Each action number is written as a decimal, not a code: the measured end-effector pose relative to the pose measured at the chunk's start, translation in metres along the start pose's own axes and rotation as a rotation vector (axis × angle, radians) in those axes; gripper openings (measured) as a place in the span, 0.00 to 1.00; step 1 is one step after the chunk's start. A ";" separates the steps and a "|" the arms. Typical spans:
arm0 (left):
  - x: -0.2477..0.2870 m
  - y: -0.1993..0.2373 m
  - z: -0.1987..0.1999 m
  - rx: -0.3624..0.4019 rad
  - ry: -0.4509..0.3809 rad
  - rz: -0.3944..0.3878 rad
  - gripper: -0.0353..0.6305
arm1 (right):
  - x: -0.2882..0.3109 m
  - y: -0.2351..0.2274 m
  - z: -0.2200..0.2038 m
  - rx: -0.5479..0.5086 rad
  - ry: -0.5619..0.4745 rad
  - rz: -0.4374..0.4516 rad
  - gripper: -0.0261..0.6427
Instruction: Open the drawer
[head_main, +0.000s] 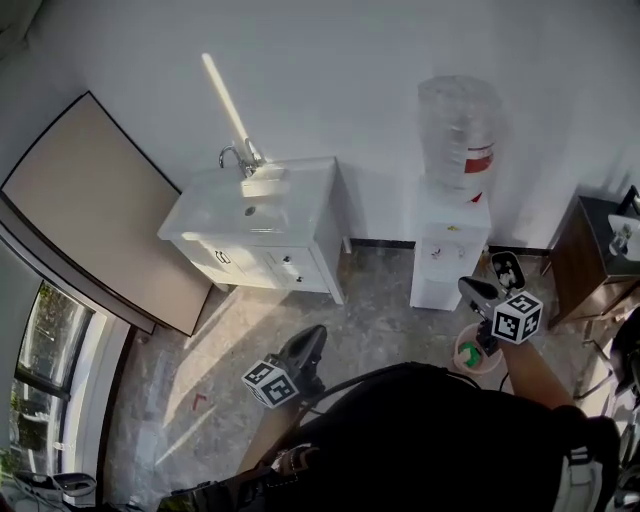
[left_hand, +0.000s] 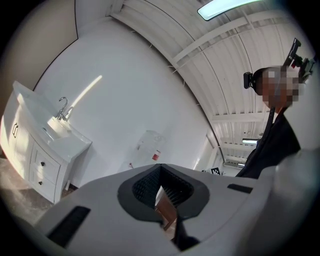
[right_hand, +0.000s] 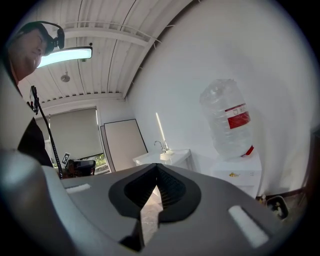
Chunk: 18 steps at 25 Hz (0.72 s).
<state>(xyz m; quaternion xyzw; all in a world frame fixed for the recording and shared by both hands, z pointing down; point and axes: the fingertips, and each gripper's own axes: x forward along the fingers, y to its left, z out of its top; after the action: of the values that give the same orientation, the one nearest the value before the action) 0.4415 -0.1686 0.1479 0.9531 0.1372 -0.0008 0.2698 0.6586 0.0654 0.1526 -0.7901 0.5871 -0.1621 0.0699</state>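
Jaws closed together, empty: left gripper (left_hand: 160, 167), right gripper (right_hand: 157, 166).
Drawer (head_main: 290, 266) front faces the person, long axis level; bottle (head_main: 458, 130) has a red label, unreadable.

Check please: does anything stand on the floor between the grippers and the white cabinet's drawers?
Nothing visible does. Bare floor lies between the left gripper, the right gripper and the drawers; the water dispenser stands aside.

Open floor (head_main: 250, 330) before vanity (head_main: 300, 200), water dispenser (head_main: 448, 245) beside, apparently apart

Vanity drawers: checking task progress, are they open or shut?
Shut: both drawer fronts lie flush with the face of the vanity; neither stands out.
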 end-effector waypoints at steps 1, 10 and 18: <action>0.001 0.012 0.012 0.005 0.006 -0.004 0.05 | 0.011 0.002 0.005 0.002 -0.008 -0.012 0.04; 0.003 0.112 0.076 0.007 0.024 -0.051 0.05 | 0.105 0.014 0.013 0.033 -0.008 -0.074 0.04; -0.001 0.174 0.090 -0.019 -0.004 0.021 0.05 | 0.181 0.002 0.017 0.024 0.044 -0.022 0.04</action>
<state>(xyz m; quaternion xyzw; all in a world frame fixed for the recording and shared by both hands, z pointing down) 0.4921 -0.3570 0.1605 0.9519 0.1267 0.0012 0.2790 0.7089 -0.1088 0.1676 -0.7918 0.5779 -0.1870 0.0646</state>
